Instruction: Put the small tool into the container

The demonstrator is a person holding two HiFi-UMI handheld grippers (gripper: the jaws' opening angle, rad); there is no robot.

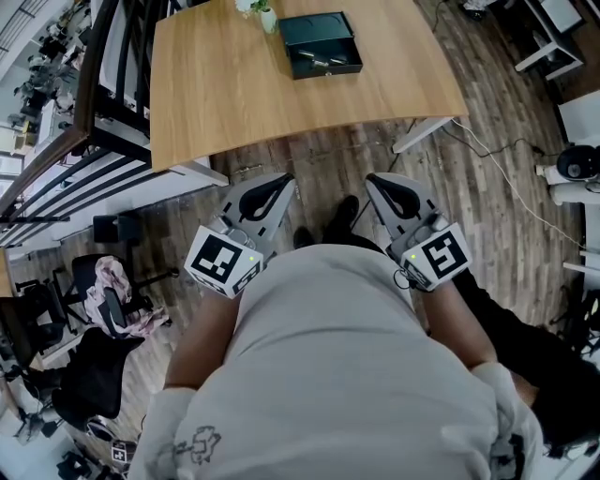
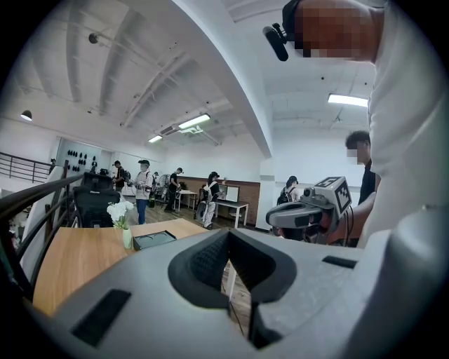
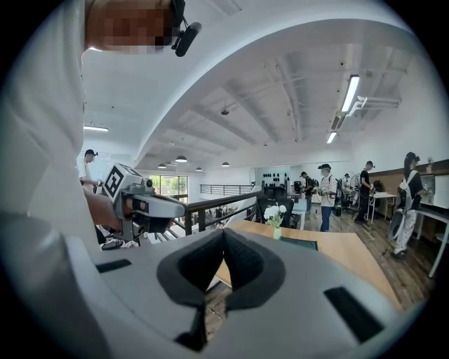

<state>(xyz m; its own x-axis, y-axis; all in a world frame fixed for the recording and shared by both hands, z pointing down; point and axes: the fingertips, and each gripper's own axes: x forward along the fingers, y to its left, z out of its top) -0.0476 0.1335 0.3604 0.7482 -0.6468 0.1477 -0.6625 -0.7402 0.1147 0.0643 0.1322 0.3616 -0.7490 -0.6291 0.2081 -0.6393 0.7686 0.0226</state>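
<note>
A dark open container (image 1: pixel 323 45) sits on the far part of the wooden table (image 1: pixel 234 84), with a few small pale items inside it; I cannot make out which is the tool. My left gripper (image 1: pixel 286 181) and right gripper (image 1: pixel 372 180) hang close to the person's body over the floor, short of the table's near edge. Both are shut with nothing between the jaws. The left gripper view shows its shut jaws, with the container (image 2: pixel 154 240) far off on the table. In the right gripper view the jaws are also shut, and the container (image 3: pixel 300 243) lies beyond them.
A small vase of white flowers (image 1: pixel 262 14) stands beside the container. A dark railing (image 1: pixel 84 141) runs along the left, and an office chair with clothes (image 1: pixel 112 300) stands below it. A white table leg (image 1: pixel 422 136) and floor cables (image 1: pixel 497 178) are at the right. People stand in the far background.
</note>
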